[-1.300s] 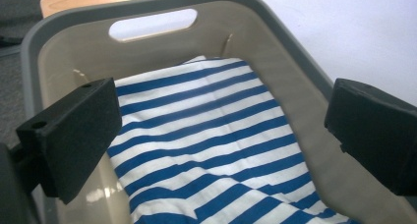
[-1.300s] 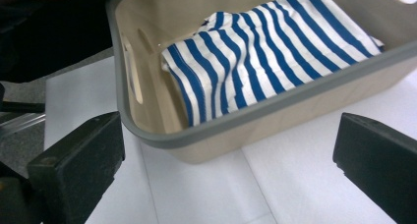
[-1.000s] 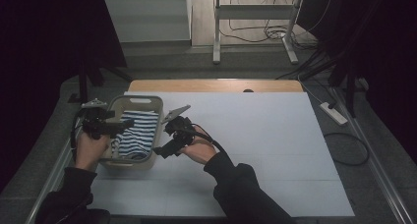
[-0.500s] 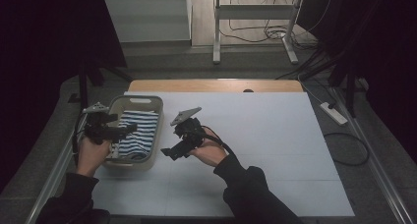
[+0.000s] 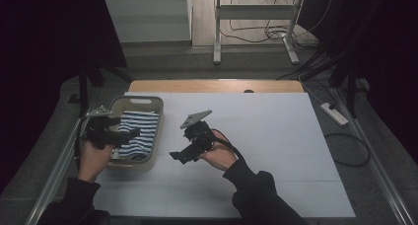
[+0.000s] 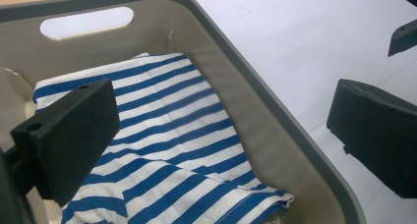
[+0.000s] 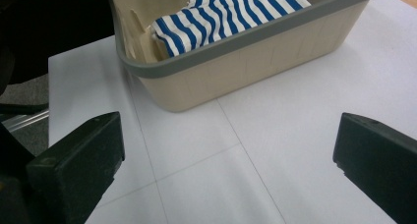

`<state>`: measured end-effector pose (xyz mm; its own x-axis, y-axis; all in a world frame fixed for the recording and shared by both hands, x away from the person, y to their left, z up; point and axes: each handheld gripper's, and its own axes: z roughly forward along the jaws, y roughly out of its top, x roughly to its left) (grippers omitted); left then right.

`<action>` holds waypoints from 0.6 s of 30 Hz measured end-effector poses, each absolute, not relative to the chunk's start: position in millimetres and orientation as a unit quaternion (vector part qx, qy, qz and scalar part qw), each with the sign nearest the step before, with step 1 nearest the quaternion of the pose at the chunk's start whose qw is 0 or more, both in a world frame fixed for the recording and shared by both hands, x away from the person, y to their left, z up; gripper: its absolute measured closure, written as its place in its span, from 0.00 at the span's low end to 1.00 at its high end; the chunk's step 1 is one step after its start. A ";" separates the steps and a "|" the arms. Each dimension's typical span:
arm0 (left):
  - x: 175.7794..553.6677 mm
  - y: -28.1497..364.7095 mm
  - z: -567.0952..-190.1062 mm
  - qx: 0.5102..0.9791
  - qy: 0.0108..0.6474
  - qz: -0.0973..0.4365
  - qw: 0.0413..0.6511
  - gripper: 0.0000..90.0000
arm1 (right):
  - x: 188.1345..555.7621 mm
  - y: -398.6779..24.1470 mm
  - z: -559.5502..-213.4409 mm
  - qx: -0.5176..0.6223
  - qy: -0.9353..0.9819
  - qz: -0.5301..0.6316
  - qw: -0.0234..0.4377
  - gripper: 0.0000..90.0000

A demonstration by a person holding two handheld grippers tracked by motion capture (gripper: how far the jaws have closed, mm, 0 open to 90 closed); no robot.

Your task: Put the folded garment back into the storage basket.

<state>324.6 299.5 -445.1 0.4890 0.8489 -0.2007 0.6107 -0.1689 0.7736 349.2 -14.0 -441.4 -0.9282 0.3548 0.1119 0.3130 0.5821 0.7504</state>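
A blue-and-white striped cloth (image 5: 138, 134) lies folded inside a beige basket (image 5: 156, 131) with a grey rim, at the table's left. My left gripper (image 5: 129, 133) hovers over the basket's left side, open and empty. In the left gripper view it (image 6: 221, 135) looks down on the cloth (image 6: 162, 150) and the basket's rim (image 6: 275, 135). My right gripper (image 5: 179, 156) is held above the white table just right of the basket, open and empty. The right gripper view (image 7: 228, 160) faces the basket's wall (image 7: 246, 71), with the cloth (image 7: 226, 13) showing over the rim.
White sheet (image 5: 266, 136) covers the table to the right of the basket. A wooden strip (image 5: 217, 85) runs along the far edge. A power strip (image 5: 333, 113) and cables lie on the floor at the right. A metal rail (image 5: 54, 175) borders the table's left side.
My right gripper has drawn back from the basket, a little to the right and toward the person. The left gripper has shifted slightly nearer. The cloth stays in the basket.
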 end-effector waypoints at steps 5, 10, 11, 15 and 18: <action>322.1 298.2 -445.1 0.749 0.485 0.144 0.429 0.00 | 348.4 -19.0 -443.2 0.187 0.889 0.417 0.026 0.00; 319.9 294.8 -446.6 0.750 0.482 0.144 0.430 0.00 | 347.8 -24.5 -443.8 0.188 0.885 0.425 0.031 0.00; 319.6 293.9 -447.0 0.750 0.482 0.142 0.430 0.00 | 347.5 -25.4 -443.5 0.190 0.885 0.425 0.029 0.00; 317.4 291.1 -447.1 0.752 0.480 0.142 0.428 0.00 | 346.6 -29.9 -441.6 0.194 0.881 0.430 0.027 0.00; 315.2 289.9 -445.9 0.752 0.479 0.143 0.430 0.00 | 345.9 -34.0 -439.9 0.199 0.878 0.435 0.026 0.00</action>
<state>315.2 289.9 -445.9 0.5004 0.8434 -0.1957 0.5969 -0.1723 0.7836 345.9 -34.0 -439.9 -0.9192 0.3721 0.1287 0.3277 0.5419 0.7739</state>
